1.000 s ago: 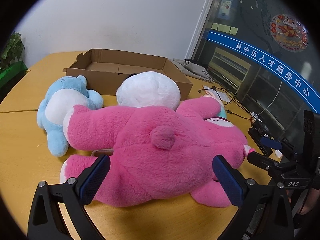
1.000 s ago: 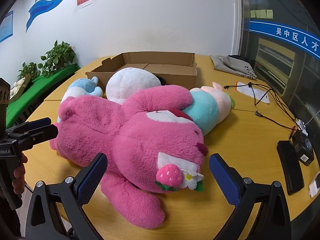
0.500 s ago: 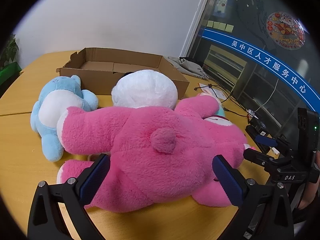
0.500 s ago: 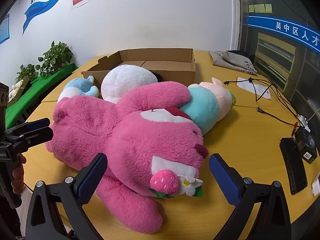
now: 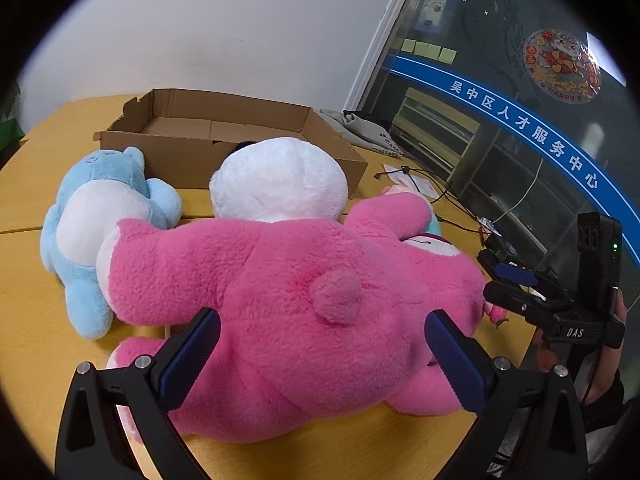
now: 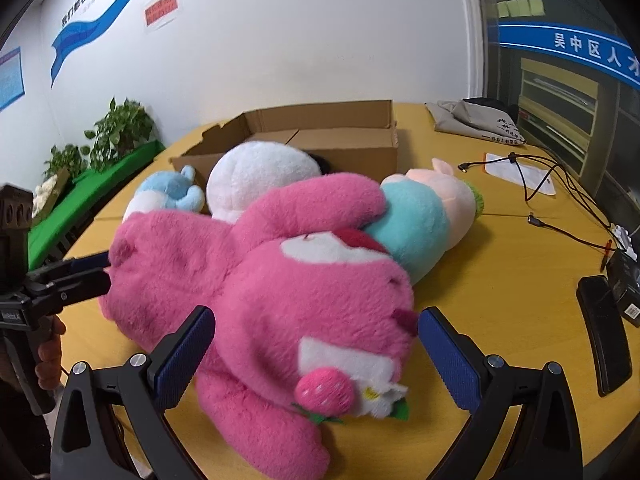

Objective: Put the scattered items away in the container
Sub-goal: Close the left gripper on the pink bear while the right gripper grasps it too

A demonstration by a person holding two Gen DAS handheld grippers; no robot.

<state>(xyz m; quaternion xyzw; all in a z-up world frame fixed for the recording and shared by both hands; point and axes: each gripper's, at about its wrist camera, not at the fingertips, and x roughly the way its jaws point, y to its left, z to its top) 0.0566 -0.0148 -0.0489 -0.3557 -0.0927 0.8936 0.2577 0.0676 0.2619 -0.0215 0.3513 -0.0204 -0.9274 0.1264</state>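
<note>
A big pink plush bear [image 5: 296,300] lies on the yellow table [image 5: 24,320], also in the right wrist view [image 6: 280,280]. My left gripper [image 5: 320,356] is open, its fingers straddling the bear's back end by the tail. My right gripper [image 6: 316,352] is open, its fingers straddling the bear's head by the strawberry patch. Behind the bear lie a blue plush [image 5: 100,216], a white plush [image 5: 280,180] and a teal-and-pink plush [image 6: 424,216]. The open cardboard box [image 5: 192,136] stands behind them.
Black cables [image 6: 560,216], a paper sheet [image 6: 516,172] and black devices [image 6: 604,336] lie on the table's right side. A grey cloth bag [image 6: 476,120] lies at the back right. Green plants [image 6: 116,132] stand beyond the table's left edge.
Both grippers have moved forward, closing in on the pink bear from opposite ends. The bear's body now sits between each pair of open fingers.
</note>
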